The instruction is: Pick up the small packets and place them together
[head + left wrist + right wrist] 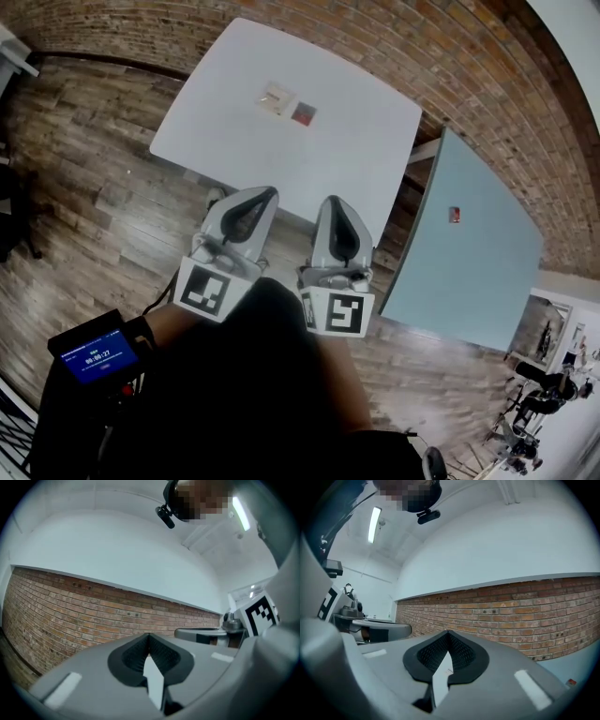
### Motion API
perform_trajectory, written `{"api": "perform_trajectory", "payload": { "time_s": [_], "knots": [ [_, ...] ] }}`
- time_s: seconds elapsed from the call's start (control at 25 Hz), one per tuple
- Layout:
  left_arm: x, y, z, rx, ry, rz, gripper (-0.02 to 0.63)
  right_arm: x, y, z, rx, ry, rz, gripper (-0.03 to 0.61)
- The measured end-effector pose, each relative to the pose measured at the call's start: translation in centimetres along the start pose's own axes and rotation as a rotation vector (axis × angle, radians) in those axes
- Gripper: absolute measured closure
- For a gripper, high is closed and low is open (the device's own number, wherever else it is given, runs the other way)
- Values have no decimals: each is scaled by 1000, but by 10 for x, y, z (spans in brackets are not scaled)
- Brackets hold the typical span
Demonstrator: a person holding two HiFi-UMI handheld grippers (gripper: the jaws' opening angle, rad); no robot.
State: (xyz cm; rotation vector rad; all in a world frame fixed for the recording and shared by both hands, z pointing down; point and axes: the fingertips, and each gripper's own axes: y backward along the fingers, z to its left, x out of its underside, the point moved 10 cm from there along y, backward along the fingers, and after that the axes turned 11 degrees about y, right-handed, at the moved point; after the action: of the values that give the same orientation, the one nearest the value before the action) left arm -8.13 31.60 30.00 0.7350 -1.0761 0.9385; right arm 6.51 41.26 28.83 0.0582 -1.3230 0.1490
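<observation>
Two small packets lie side by side on the white table (356,159) in the head view: a pale one (277,97) and a reddish one (303,114). Both grippers are held close to the person's body, short of the table's near edge and well away from the packets. My left gripper (261,194) is shut with nothing in it, and its tips meet in its own view (149,637). My right gripper (336,202) is shut and empty too (447,633). Both gripper views face a brick wall and show no packets.
A second, pale blue table (469,272) stands to the right with a small red item (454,214) on it. Wooden floor (84,187) surrounds the tables, and a brick wall (450,66) runs behind them. A small screen (94,356) glows at the lower left.
</observation>
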Motion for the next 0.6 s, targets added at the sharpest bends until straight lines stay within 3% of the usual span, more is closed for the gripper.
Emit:
{"api": "perform_trajectory", "payload": {
  "time_s": [0.2, 0.36, 0.6],
  "knots": [
    [0, -15, 11, 28, -47, 5, 614, -1, -18, -8, 26, 11, -19, 578],
    [-4, -22, 23, 11, -29, -9, 614, -7, -34, -9, 63, 47, -8, 578],
    [-6, -30, 33, -9, -71, 6, 614, 2, -52, -11, 30, 30, 17, 578]
  ]
}}
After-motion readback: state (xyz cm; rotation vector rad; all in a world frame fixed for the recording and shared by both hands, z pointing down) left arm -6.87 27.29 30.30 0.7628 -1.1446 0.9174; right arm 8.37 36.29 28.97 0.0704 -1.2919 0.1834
